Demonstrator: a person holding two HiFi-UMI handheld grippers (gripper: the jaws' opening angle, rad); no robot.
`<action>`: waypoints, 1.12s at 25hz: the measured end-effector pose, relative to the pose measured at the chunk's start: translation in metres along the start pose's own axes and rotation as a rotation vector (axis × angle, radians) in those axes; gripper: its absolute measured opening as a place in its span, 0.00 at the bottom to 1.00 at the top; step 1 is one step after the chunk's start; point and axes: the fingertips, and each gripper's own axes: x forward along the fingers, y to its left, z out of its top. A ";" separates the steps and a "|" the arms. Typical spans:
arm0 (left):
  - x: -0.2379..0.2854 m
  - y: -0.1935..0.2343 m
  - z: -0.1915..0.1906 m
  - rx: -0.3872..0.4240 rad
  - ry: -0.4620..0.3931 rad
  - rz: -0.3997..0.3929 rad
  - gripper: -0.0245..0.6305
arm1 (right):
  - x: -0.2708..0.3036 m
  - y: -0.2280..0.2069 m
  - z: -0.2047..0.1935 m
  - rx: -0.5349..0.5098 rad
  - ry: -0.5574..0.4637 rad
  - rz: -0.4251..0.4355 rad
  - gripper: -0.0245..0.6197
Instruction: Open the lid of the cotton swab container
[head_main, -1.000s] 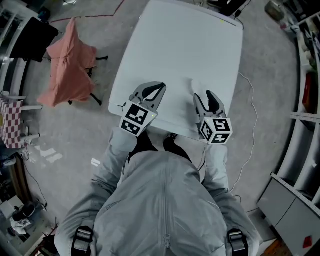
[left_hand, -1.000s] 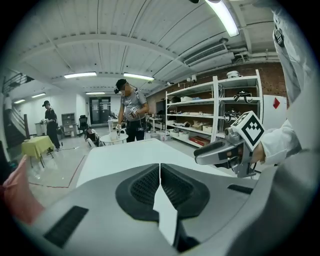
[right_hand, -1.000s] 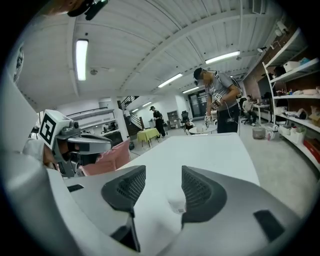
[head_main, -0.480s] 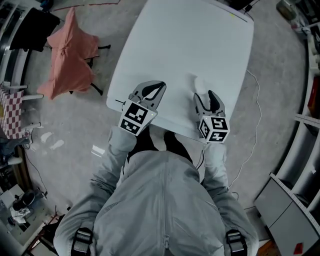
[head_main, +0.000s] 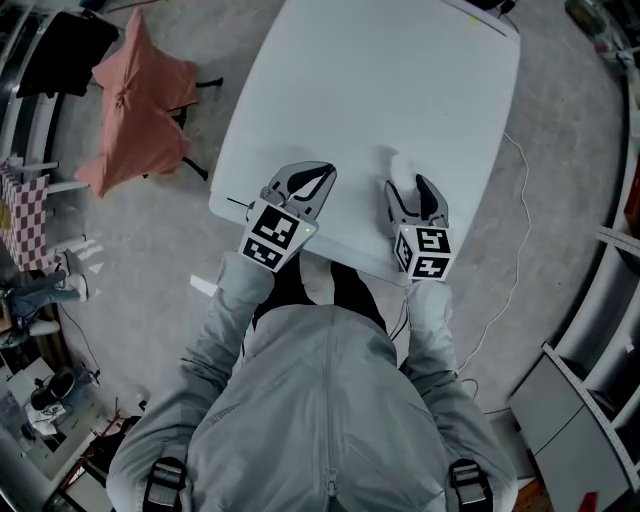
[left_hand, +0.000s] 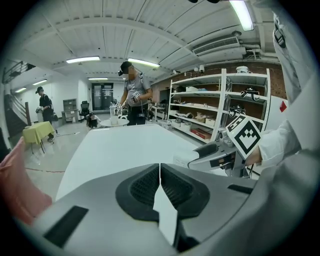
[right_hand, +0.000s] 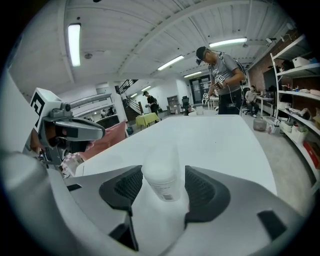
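Note:
The cotton swab container (head_main: 402, 164) is a small white lidded tub standing on the white table (head_main: 400, 70) near its front edge. My right gripper (head_main: 410, 188) is just behind it. In the right gripper view the container (right_hand: 161, 184) stands between the two dark pads (right_hand: 202, 190), with a gap at its right side. Those jaws have just been opening and are open around it. My left gripper (head_main: 318, 172) hovers to the left over the table's front edge. Its pads (left_hand: 145, 187) meet, shut on nothing. From the left gripper view the right gripper (left_hand: 212, 152) shows beside the container (left_hand: 182, 160).
A pink cloth (head_main: 135, 100) hangs over a stand on the floor at the left. A thin cable (head_main: 517, 200) runs along the floor right of the table. Shelving (left_hand: 215, 107) lines the right wall. A person (right_hand: 225, 82) stands beyond the table's far end.
Both grippers have sunk toward the table near its front edge. The right gripper has closed in on the container so it now sits between the jaws. The left gripper stays shut.

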 end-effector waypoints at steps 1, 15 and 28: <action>0.001 -0.001 -0.001 -0.001 0.004 -0.001 0.07 | 0.001 -0.001 -0.002 -0.008 0.008 -0.002 0.43; 0.008 0.015 -0.024 -0.031 0.040 -0.008 0.07 | 0.039 -0.003 -0.022 -0.031 0.115 -0.006 0.43; 0.013 0.009 -0.021 -0.034 0.046 -0.033 0.07 | 0.049 -0.004 -0.024 -0.156 0.179 -0.046 0.39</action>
